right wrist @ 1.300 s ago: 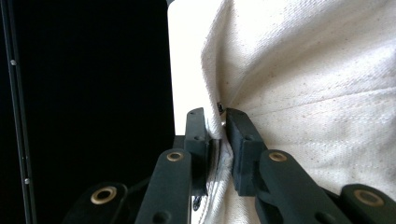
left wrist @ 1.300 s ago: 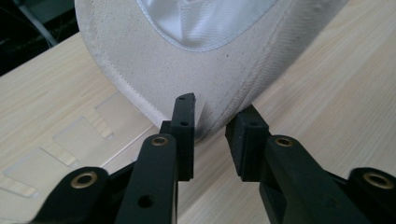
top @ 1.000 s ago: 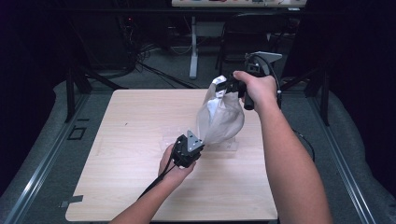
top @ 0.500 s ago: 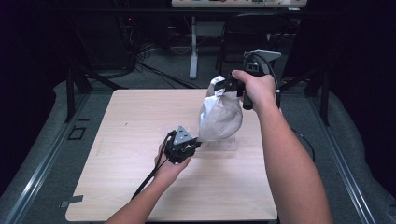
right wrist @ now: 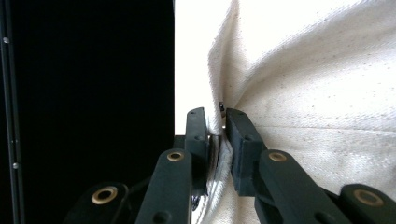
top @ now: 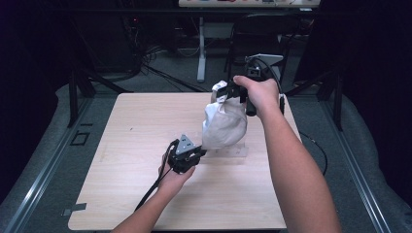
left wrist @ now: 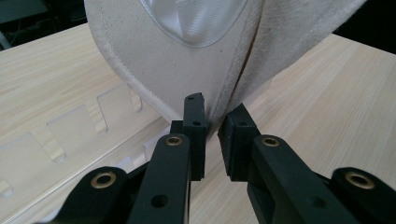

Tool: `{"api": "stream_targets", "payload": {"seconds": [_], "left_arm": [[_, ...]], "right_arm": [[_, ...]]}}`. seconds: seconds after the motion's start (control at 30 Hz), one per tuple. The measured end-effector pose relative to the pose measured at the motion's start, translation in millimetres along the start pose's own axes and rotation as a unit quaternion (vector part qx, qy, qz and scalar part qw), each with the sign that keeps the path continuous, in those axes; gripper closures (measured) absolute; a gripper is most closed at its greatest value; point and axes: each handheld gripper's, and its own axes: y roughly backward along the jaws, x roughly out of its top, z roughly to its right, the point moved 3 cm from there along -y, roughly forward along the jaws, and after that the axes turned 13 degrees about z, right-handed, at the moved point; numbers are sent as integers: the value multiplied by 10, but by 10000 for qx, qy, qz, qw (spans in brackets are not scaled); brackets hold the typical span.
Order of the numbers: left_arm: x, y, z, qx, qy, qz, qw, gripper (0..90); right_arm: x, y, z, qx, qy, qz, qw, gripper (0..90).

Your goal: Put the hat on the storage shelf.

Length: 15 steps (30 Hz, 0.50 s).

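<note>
A white cloth bag hangs over the far right part of the wooden table. My right gripper holds it up by its top edge; in the right gripper view the jaws have eased apart a touch but still pinch the cloth. My left gripper sits low at the bag's bottom left. Its jaws have just been closing and now clamp a fold of the cloth between them. A shiny lining shows inside the bag.
A clear acrylic rack with slots lies flat on the table under the bag, also seen beside the left jaws. A dark chair and cables stand beyond the table's far edge. Both forearms reach in from the near side.
The left gripper has shifted slightly left and down at the bag's lower edge, drawing the cloth with it. The right hand has stayed in place.
</note>
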Motion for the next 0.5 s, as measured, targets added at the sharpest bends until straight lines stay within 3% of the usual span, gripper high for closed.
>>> {"api": "stream_targets", "payload": {"seconds": [0.27, 0.5], "left_arm": [[-24, 9, 24, 110, 46, 65, 9999, 818], [-54, 26, 20, 170, 119, 99, 9997, 820]], "right_arm": [[30, 16, 63, -4, 6, 80, 10000, 688], [83, 132, 83, 107, -26, 359, 9993, 624]]}}
